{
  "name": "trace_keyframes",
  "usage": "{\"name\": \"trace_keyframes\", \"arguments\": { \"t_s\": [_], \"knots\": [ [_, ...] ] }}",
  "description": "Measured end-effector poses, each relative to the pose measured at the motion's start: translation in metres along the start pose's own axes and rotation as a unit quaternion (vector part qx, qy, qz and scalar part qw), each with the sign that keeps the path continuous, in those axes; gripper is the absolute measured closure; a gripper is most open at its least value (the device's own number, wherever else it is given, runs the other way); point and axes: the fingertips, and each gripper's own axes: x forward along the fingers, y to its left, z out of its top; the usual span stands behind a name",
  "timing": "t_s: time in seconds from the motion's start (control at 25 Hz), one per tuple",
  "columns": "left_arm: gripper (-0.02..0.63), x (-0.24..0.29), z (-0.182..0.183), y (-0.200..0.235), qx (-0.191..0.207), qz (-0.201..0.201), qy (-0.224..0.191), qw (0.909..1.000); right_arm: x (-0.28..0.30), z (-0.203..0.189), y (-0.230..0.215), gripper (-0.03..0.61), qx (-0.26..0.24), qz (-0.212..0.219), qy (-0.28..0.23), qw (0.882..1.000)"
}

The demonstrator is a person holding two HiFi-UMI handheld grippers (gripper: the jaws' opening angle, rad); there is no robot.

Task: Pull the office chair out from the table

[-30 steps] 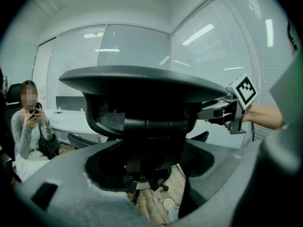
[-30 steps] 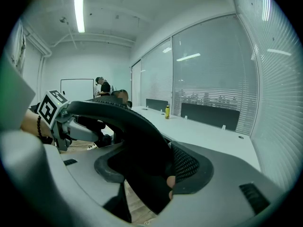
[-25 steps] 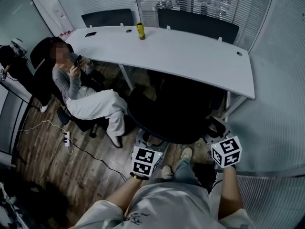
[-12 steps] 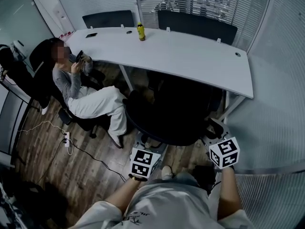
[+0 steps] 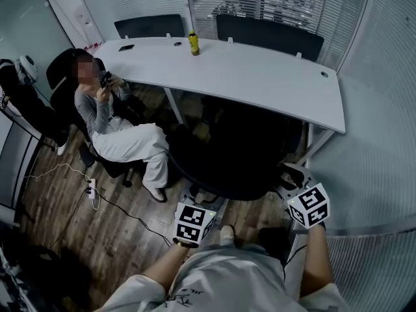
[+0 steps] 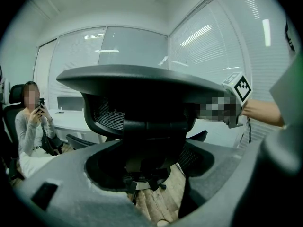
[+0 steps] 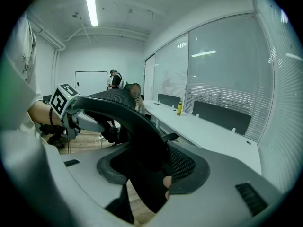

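Straddling one office chair (image 5: 234, 161), left gripper (image 6: 147, 176) gapes; right gripper (image 7: 152, 171), just closing, clamps it.

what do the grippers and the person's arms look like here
The left gripper and the right gripper both have broad, moulded grey jaws with dark padded hollows. Each carries a white cube printed with black square markers: the left cube and the right cube. The person wears a pale short-sleeved T-shirt and a dark bracelet on the left wrist.
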Motion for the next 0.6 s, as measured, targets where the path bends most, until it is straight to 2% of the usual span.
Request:
{"name": "trace_keyframes", "arguments": {
  "t_s": [0.6],
  "knots": [
    [0.290,-0.041,-0.015,-0.010,0.003,-0.001,0.003,1.0000,-0.017,-0.006,0.038,0.400,-0.017,0.036,0.014,0.999]
  ]
}}
